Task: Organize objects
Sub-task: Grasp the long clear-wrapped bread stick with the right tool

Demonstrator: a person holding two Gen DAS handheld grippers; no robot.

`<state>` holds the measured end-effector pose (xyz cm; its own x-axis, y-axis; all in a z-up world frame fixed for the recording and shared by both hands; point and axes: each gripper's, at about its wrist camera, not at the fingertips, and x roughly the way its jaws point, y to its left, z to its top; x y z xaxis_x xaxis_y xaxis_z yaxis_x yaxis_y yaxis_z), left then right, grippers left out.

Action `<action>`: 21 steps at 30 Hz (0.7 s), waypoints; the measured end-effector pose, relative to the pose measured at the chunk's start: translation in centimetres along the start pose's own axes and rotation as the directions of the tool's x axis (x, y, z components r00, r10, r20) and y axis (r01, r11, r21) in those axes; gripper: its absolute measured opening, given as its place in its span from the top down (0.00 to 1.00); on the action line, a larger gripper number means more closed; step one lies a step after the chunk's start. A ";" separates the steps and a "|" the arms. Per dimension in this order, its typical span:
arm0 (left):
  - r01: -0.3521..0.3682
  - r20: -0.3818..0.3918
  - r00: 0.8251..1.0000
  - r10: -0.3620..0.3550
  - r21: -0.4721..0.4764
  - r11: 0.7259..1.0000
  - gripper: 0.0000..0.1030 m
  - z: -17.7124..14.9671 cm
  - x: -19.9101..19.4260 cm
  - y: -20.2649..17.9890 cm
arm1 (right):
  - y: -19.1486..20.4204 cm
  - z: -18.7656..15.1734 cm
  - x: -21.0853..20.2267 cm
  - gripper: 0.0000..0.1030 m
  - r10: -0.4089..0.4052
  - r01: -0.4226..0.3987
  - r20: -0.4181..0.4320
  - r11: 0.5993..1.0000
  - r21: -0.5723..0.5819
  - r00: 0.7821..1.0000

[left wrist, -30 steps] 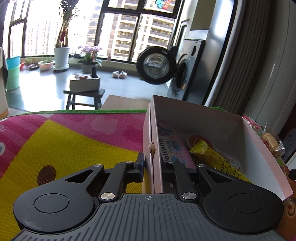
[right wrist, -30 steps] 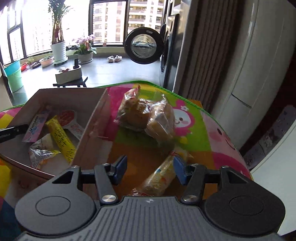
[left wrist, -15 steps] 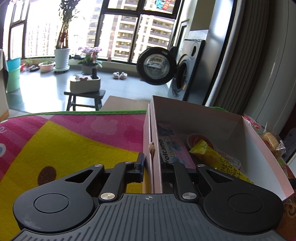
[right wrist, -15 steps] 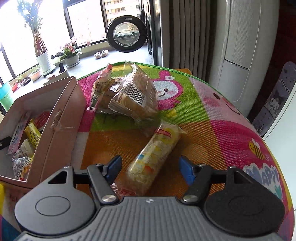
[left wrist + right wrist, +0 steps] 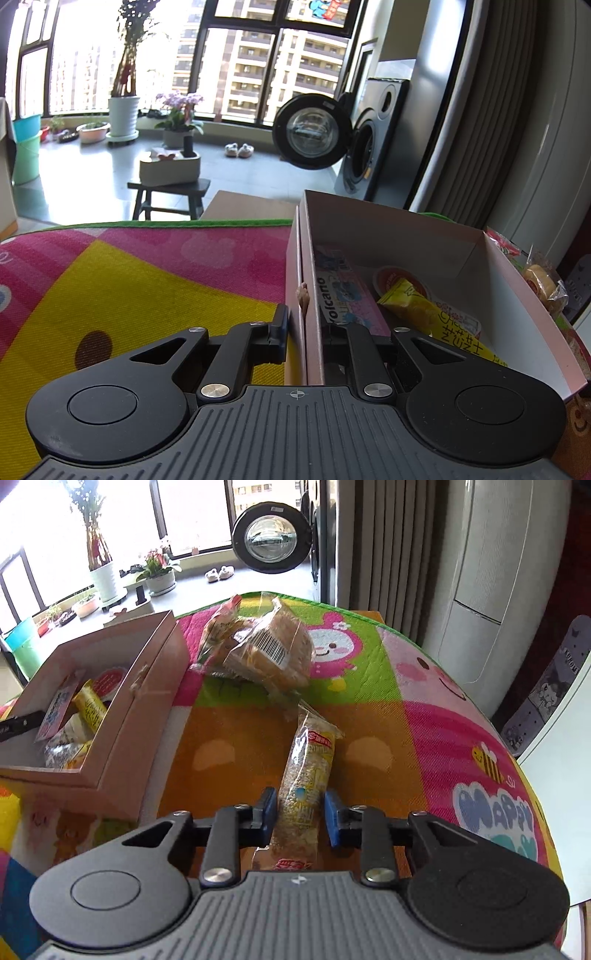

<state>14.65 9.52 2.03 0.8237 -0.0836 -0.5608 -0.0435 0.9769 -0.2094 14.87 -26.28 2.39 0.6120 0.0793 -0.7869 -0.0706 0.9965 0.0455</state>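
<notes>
My left gripper (image 5: pixel 306 326) is shut on the near side wall of the pink cardboard box (image 5: pixel 406 225), one finger outside and one inside. Inside the box lie a pink "Volcano" packet (image 5: pixel 340 291) and a yellow snack packet (image 5: pixel 424 314). In the right wrist view, a long clear packet of puffed-grain snack (image 5: pixel 308 771) lies on the mat, and my right gripper (image 5: pixel 300 814) straddles its near end. The jaws are narrow, the left pad at the wrapper and a small gap on the right. The box (image 5: pixel 147 701) stands to the left.
Two bagged breads (image 5: pixel 266 650) lie on the colourful play mat (image 5: pixel 369 657) behind the long packet. More wrapped snacks (image 5: pixel 539 280) sit just past the box's far wall. The mat's edge drops off at the right, by a white cabinet (image 5: pixel 487 572).
My right gripper has moved forward and down over the long snack packet and its jaws have narrowed around it. The left gripper has stayed clamped on the box wall.
</notes>
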 end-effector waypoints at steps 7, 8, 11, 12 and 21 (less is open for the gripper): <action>0.000 0.000 1.000 0.000 0.000 1.000 0.86 0.0 0.0 0.0 | 1.0 1.9 -3.2 0.65 0.074 -0.072 0.052 0.997 -0.025 0.996; 0.000 0.000 1.000 0.000 0.000 1.000 0.86 -0.1 0.0 0.0 | 1.1 3.3 -3.4 0.57 0.087 -0.086 0.079 0.996 -0.014 0.993; 0.001 0.000 1.000 -0.001 0.000 1.000 0.86 -0.1 0.0 0.0 | 2.3 8.2 -2.1 0.46 0.099 -0.098 0.127 0.995 -0.017 0.987; 0.000 0.001 1.000 0.000 0.000 1.000 0.86 -0.1 0.0 0.0 | 2.9 10.1 -1.0 0.45 0.100 -0.098 0.125 0.995 -0.019 0.987; 0.002 0.002 1.000 -0.002 0.001 1.000 0.86 0.0 0.0 0.0 | 7.6 21.6 13.2 0.37 -0.053 0.053 -0.016 0.998 -0.018 0.998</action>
<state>14.62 9.51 2.04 0.8248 -0.0852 -0.5589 -0.0413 0.9768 -0.2100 39.41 -17.06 5.60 0.6020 0.0259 -0.7981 -0.0522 0.9986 -0.0070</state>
